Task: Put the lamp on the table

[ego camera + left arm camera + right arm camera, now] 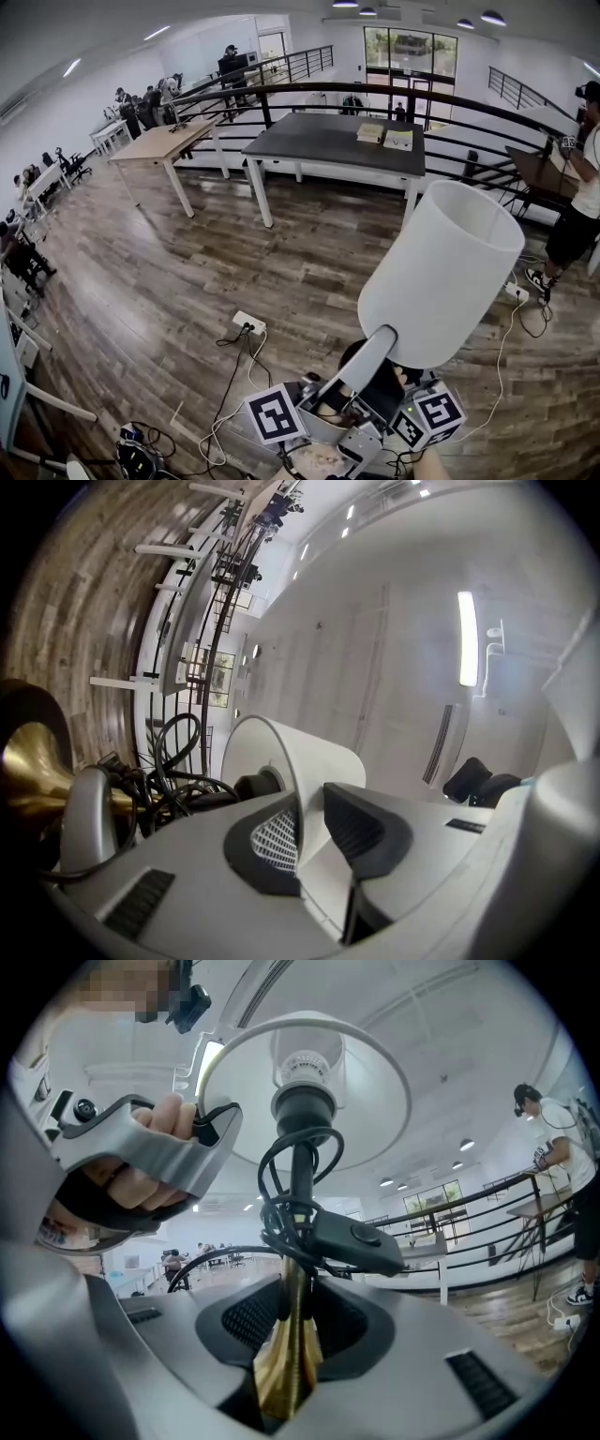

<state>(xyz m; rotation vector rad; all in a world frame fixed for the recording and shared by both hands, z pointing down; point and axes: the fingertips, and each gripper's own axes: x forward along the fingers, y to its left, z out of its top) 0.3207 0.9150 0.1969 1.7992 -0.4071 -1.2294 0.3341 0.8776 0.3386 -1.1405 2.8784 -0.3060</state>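
Observation:
The lamp is held up over the wooden floor, its white shade (441, 272) tilted to the upper right in the head view. My left gripper (307, 827) is shut on the shade's thin wall (295, 761), one pad inside and one outside. My right gripper (289, 1335) is shut on the lamp's brass stem (286, 1363), below the black socket (302, 1101) and the coiled cord with its switch (352, 1241). The brass base (28, 761) shows at the left of the left gripper view. The dark table (319, 141) stands ahead, well apart from the lamp.
Books (384, 136) lie on the dark table's far right part. A light wood table (164, 141) stands to its left. A railing (375, 94) runs behind both. A power strip (248, 322) and cables lie on the floor near me. A person (581, 187) stands at the right.

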